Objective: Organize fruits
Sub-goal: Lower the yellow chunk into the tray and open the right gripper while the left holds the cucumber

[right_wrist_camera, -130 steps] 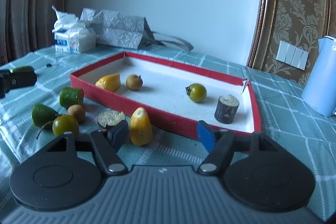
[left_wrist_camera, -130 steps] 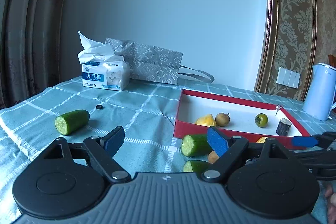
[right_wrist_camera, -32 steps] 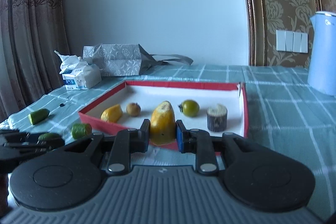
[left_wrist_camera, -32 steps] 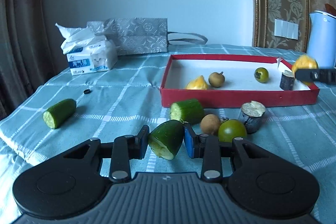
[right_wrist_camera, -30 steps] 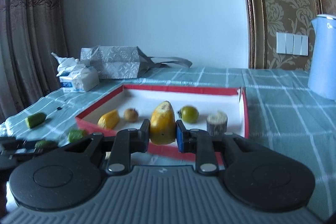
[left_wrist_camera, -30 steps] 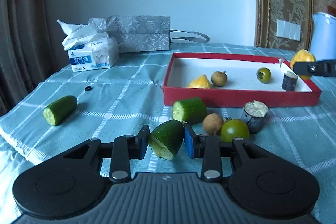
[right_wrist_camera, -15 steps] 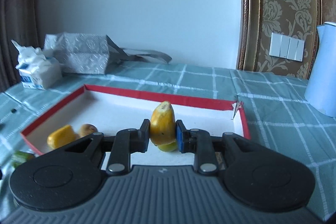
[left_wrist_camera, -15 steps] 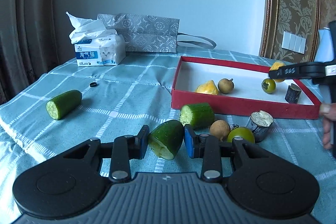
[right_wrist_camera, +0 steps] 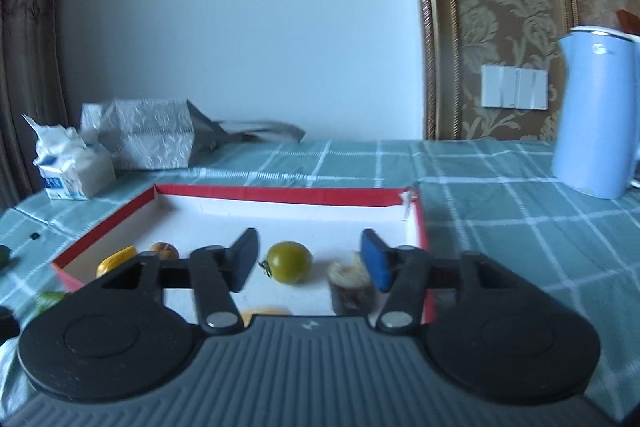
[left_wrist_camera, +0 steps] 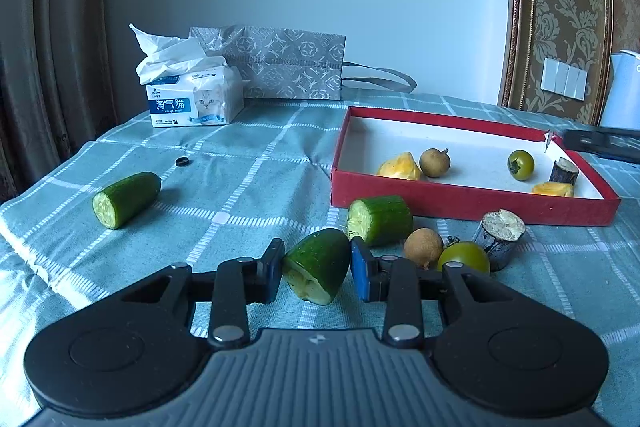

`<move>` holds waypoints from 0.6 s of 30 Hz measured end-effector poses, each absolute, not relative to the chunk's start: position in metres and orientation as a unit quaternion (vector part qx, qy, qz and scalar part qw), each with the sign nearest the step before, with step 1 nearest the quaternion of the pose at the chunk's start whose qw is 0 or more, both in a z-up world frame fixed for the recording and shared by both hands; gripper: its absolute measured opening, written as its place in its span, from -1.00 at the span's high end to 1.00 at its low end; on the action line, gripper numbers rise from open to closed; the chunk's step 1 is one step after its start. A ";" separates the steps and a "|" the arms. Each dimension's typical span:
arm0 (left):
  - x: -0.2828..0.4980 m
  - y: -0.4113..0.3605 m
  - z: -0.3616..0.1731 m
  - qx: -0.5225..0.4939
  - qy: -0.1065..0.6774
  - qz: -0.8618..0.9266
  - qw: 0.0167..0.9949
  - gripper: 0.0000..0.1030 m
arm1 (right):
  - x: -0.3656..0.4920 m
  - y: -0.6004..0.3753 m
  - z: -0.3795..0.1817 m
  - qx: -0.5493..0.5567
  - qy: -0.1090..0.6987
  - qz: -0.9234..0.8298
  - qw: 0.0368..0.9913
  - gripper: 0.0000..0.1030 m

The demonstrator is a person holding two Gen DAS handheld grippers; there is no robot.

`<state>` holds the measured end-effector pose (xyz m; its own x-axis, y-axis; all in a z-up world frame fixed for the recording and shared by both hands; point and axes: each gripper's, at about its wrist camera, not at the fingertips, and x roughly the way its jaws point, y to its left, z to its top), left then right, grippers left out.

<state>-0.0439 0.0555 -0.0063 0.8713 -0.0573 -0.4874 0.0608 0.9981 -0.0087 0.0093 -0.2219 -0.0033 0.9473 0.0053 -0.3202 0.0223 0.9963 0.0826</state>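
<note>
My left gripper [left_wrist_camera: 316,269] is shut on a green cucumber end piece [left_wrist_camera: 318,269] and holds it above the cloth, in front of the red tray [left_wrist_camera: 460,203]. My right gripper [right_wrist_camera: 310,261] is open and empty above the tray [right_wrist_camera: 280,195]. A yellow fruit piece [left_wrist_camera: 552,189] lies at the tray's near right; only its edge [right_wrist_camera: 262,311] shows in the right wrist view. The tray also holds another yellow piece [left_wrist_camera: 399,167], a brown longan [left_wrist_camera: 435,162], a green tomato [right_wrist_camera: 289,262] and a dark stub [right_wrist_camera: 352,287].
On the checked cloth before the tray lie a cucumber chunk [left_wrist_camera: 380,219], a longan [left_wrist_camera: 423,247], a green tomato [left_wrist_camera: 464,257] and a dark stub [left_wrist_camera: 498,233]. Another cucumber piece [left_wrist_camera: 126,193] lies left. A tissue pack [left_wrist_camera: 192,93], grey bag [left_wrist_camera: 280,63] and blue kettle [right_wrist_camera: 596,111] stand behind.
My right gripper has opened and let go of the yellow fruit piece, which now lies in the tray. My left gripper still holds the cucumber end and has barely moved.
</note>
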 end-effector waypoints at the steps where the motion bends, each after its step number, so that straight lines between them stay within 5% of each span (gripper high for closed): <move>1: -0.044 0.055 -0.006 0.005 0.251 -0.029 0.967 0.34 | -0.001 -0.227 -0.004 0.043 0.157 -0.006 0.987 -0.27; 6: -0.045 0.052 -0.005 0.014 0.247 -0.018 0.969 0.34 | -0.044 -0.251 -0.014 0.056 0.148 -0.015 0.987 -0.28; 9: -0.046 0.050 -0.005 0.022 0.246 -0.013 0.969 0.34 | -0.056 -0.261 -0.019 0.070 0.144 -0.026 0.987 -0.49; 18: -0.054 0.033 0.003 0.045 0.237 -0.011 0.971 0.34 | -0.054 -0.268 -0.023 0.088 0.146 -0.016 0.985 -0.49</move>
<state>-0.0544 0.0330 0.0031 0.8879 0.0007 -0.4601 0.0422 0.9957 0.0828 -0.0542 -0.2680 -0.0227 0.9571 -0.0060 -0.2896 0.0572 0.9840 0.1688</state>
